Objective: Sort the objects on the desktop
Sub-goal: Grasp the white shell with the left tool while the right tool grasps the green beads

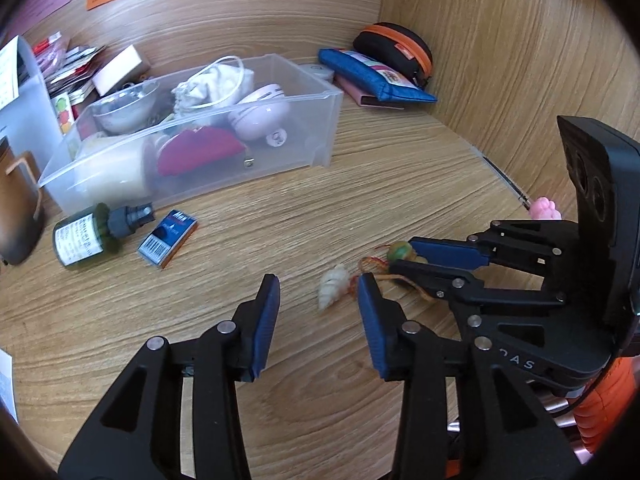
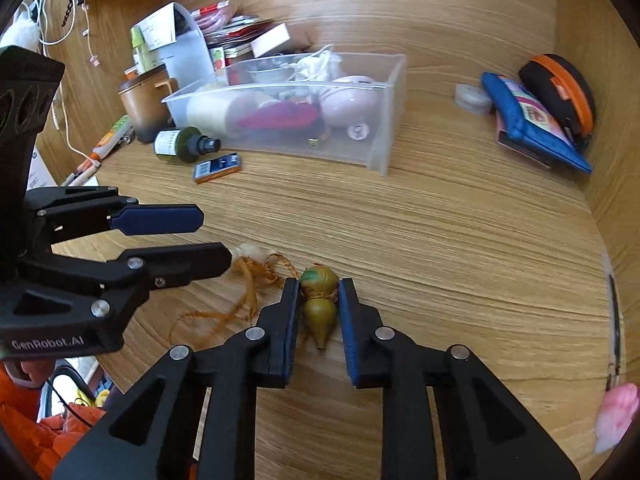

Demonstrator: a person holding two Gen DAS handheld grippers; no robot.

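A small green-and-olive gourd charm (image 2: pixel 319 314) lies on the wooden desk with an orange tassel cord (image 2: pixel 248 280) trailing off to its left. My right gripper (image 2: pixel 319 285) is shut on it, one pad against each side of its upper bulb. In the left wrist view the gourd (image 1: pixel 398 251) shows at the tips of the right gripper (image 1: pixel 402 256). A white shell-shaped charm (image 1: pixel 331 290) at the cord's other end rests on the desk. My left gripper (image 1: pixel 319 284) stands open around it, pads clear of it. From the right wrist, the left gripper (image 2: pixel 216 239) hovers just left of the cord.
A clear plastic bin (image 1: pixel 320 120) holding several items stands at the back. In front of it lie a green bottle (image 1: pixel 84 240) and a small blue box (image 1: pixel 168 238). A blue pouch (image 1: pixel 376 76) and a black-orange case (image 1: pixel 396 46) sit in the back right corner. A pink toy (image 1: pixel 544 208) lies by the right wall.
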